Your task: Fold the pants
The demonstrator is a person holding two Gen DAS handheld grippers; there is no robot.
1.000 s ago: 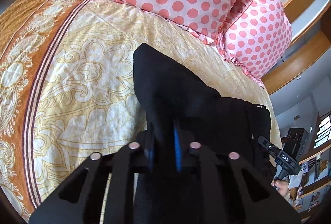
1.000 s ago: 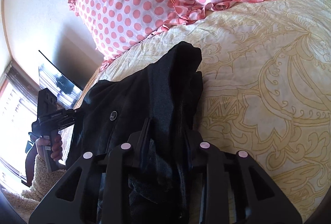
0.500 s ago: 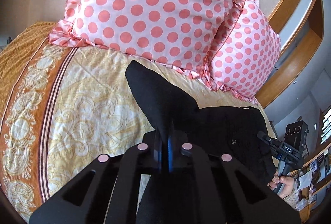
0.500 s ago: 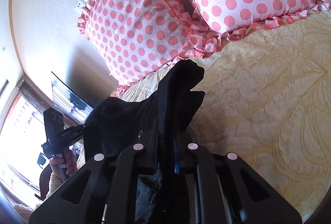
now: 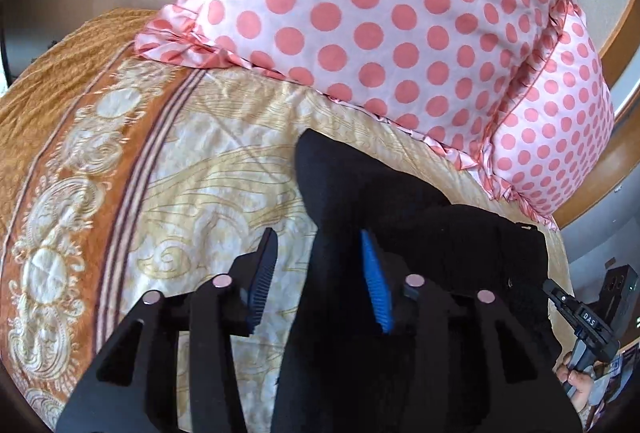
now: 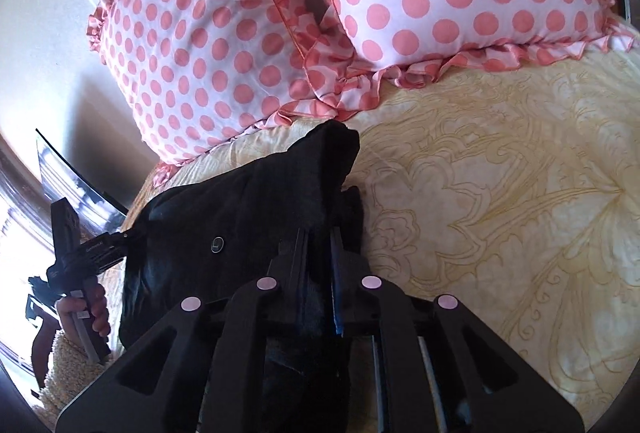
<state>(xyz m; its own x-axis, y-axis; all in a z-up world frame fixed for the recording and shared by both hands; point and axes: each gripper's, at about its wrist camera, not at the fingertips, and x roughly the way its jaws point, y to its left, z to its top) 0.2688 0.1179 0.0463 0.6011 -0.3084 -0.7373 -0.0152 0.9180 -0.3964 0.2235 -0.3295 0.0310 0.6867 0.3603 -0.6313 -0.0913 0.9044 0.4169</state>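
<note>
Left wrist view: left tongs [image 5: 320,273] are spread wide, black pants [image 5: 384,209] lying between the blue pads, unclamped. Right wrist view: right tongs [image 6: 320,253] are pinched onto a pants [image 6: 256,217] fold. The pants are laid on the yellow bedspread [image 6: 500,193], just below the polka-dot pillows [image 6: 280,25], one corner touching the pillow frill.
</note>
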